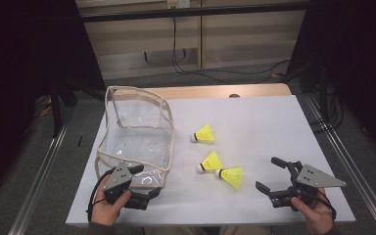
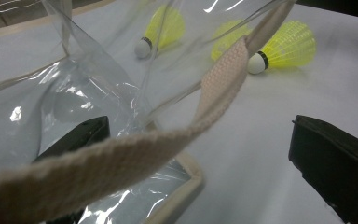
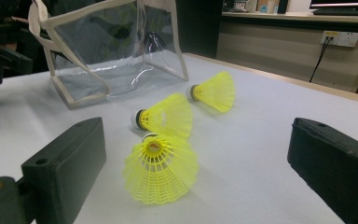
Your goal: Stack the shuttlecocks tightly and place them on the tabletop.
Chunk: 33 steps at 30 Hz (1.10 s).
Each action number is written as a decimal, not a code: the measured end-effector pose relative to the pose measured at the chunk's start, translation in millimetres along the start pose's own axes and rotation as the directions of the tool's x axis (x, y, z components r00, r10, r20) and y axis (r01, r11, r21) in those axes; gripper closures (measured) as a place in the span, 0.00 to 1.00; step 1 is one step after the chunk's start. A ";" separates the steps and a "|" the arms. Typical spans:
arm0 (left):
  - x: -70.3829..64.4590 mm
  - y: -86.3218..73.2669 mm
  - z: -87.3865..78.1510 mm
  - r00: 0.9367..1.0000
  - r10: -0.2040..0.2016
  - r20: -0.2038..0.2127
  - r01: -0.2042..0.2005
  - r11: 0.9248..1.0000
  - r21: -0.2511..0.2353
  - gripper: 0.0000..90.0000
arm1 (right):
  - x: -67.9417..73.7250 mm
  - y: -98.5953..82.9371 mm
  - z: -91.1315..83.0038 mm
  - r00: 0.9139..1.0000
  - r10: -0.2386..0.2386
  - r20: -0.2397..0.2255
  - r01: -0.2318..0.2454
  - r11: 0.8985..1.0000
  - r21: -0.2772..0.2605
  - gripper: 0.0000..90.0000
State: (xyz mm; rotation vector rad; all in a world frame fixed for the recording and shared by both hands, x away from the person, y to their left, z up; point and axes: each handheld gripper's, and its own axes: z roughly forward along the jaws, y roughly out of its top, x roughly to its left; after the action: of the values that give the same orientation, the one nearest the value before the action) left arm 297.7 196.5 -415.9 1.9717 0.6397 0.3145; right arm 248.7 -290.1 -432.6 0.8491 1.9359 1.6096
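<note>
A clear plastic bag (image 1: 169, 139) with beige trim stands open on the left of the white table. Three yellow shuttlecocks lie right of it: a far one (image 1: 204, 134), a middle one (image 1: 209, 161) and a near one (image 1: 231, 176). My left gripper (image 1: 146, 182) is open, its jaws astride the bag's near corner. In the left gripper view the beige strap (image 2: 121, 158) runs between the jaws, and one jaw shows through the plastic. My right gripper (image 1: 268, 174) is open just right of the near shuttlecock (image 3: 161, 170), which lies between its jaws with its skirt toward me, untouched.
The white table top (image 1: 254, 117) has free room at the back and right. Its near edge runs just under both hands. A wooden strip (image 1: 215, 91) borders the far side, and metal rails (image 1: 342, 152) flank the table. Cables lie on the floor behind.
</note>
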 end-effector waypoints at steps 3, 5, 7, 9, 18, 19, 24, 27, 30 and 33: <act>-0.2 -0.1 -0.3 1.000 0.001 -0.001 -0.001 1.000 0.003 0.07 | 1.6 2.3 4.2 0.999 -0.037 -0.002 0.037 0.999 0.020 0.04; 0.0 -0.4 -0.5 1.000 0.003 0.002 -0.003 1.000 0.000 0.07 | 2.3 4.2 6.6 0.999 -0.042 -0.009 0.042 0.999 0.027 0.04; 0.2 -0.4 -0.8 1.000 0.004 0.002 -0.004 1.000 0.000 0.07 | 2.6 5.4 9.1 0.999 -0.043 -0.015 0.044 0.999 0.029 0.04; 0.3 0.2 -1.4 1.000 0.000 0.002 0.000 1.000 0.004 0.07 | 2.8 6.6 10.5 0.999 -0.051 -0.014 0.052 0.998 0.037 0.04; -0.5 4.1 -3.5 1.000 -0.005 0.012 0.005 1.000 -0.005 0.07 | -1.1 11.4 15.5 0.999 -0.039 -0.016 0.040 0.999 0.037 0.04; -0.3 4.5 -3.7 1.000 0.000 0.007 0.000 1.000 -0.002 0.07 | -2.1 11.8 16.0 0.999 -0.042 -0.015 0.043 0.998 0.037 0.04; -0.2 4.6 -3.7 1.000 -0.008 0.016 0.008 1.000 -0.013 0.07 | -5.7 12.1 19.7 0.999 -0.029 -0.014 0.030 0.998 0.057 0.04; 0.5 4.9 -4.2 1.000 -0.008 0.020 0.008 1.000 -0.013 0.07 | -6.9 12.3 23.9 1.000 -0.019 -0.008 0.020 0.996 0.088 0.05; 0.8 5.0 -4.2 1.000 -0.009 0.020 0.009 1.000 -0.016 0.07 | -7.3 13.4 27.8 1.000 -0.023 -0.011 0.024 0.995 0.096 0.05; 0.6 5.0 -4.2 1.000 -0.010 0.019 0.010 1.000 -0.019 0.07 | -8.2 16.4 32.4 0.999 -0.043 -0.011 0.044 0.993 0.106 0.05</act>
State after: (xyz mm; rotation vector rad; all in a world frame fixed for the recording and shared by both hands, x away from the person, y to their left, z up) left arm 297.7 198.2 -409.5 1.9507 0.6320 0.2941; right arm 279.7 -271.9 -422.9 0.8356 2.0472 1.4994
